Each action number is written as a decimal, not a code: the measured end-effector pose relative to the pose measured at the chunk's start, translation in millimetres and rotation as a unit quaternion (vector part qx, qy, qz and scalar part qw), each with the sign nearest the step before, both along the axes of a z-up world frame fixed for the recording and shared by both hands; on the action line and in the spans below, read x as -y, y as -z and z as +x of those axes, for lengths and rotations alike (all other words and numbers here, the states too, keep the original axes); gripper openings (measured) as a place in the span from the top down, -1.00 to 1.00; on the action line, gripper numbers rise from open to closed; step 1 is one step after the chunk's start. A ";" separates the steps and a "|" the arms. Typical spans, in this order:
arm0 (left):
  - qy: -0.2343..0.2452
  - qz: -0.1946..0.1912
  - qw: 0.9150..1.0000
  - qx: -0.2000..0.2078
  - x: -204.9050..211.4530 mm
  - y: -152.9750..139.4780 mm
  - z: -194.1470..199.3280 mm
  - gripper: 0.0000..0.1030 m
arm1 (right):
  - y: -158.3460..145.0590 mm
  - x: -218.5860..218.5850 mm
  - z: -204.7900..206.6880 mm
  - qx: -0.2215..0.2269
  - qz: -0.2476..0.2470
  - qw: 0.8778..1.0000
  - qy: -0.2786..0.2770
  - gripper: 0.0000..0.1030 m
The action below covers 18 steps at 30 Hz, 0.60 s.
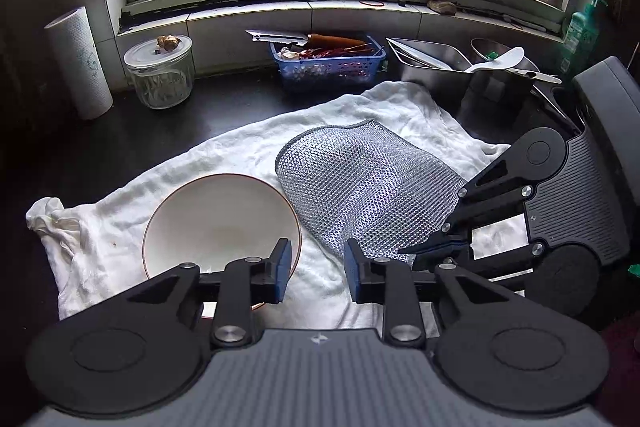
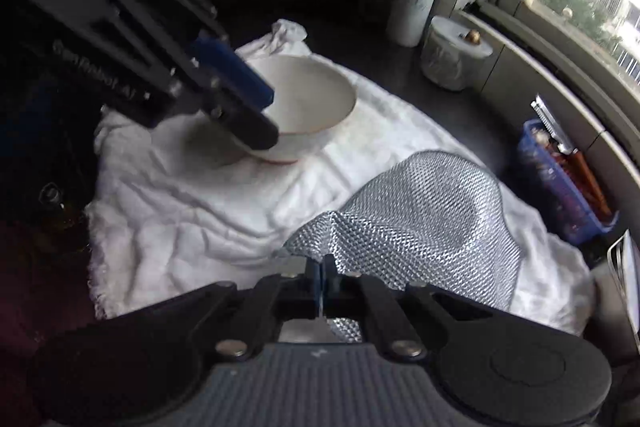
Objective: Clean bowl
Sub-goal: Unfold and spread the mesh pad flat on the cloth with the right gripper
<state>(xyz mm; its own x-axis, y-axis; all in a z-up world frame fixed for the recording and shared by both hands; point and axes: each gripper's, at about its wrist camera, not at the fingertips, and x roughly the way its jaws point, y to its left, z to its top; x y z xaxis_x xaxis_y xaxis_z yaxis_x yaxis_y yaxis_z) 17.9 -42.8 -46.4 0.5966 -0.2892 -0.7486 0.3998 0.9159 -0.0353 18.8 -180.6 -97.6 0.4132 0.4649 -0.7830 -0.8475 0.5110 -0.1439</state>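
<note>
A white bowl (image 1: 216, 223) (image 2: 312, 95) with a thin red rim sits upright on a white towel (image 1: 240, 147) (image 2: 200, 211). My left gripper (image 1: 318, 267) (image 2: 270, 117) hangs at the bowl's near right edge with its blue pads apart; one finger overlaps the rim, and only towel shows in the gap. To the right of the bowl, a silver mesh scrubbing cloth (image 1: 360, 187) (image 2: 432, 211) lies humped on the towel. My right gripper (image 2: 323, 267) (image 1: 420, 251) is shut on its near corner, which is lifted a little.
Along the window sill wall stand a paper towel roll (image 1: 80, 63), a lidded glass jar (image 1: 158, 75), a blue basket (image 1: 332, 67) with a knife on it, steel containers (image 1: 432, 63) holding a white spoon, and a green soap bottle (image 1: 580, 31). Dark counter surrounds the towel.
</note>
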 end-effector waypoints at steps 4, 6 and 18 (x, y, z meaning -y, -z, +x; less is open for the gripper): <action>0.001 0.002 1.000 0.000 0.5 0.1 1.6 0.48 | 9.7 -4.2 4.5 -0.062 -0.006 0.998 0.006 0.95; 0.001 0.000 1.000 -0.001 0.2 0.1 1.5 0.48 | 15.7 -3.4 5.2 -0.084 -0.010 0.996 0.009 0.89; -0.011 -0.002 1.000 -0.010 -8.0 2.3 -5.8 0.48 | -17.1 19.8 20.0 -0.041 0.064 0.994 0.078 -0.44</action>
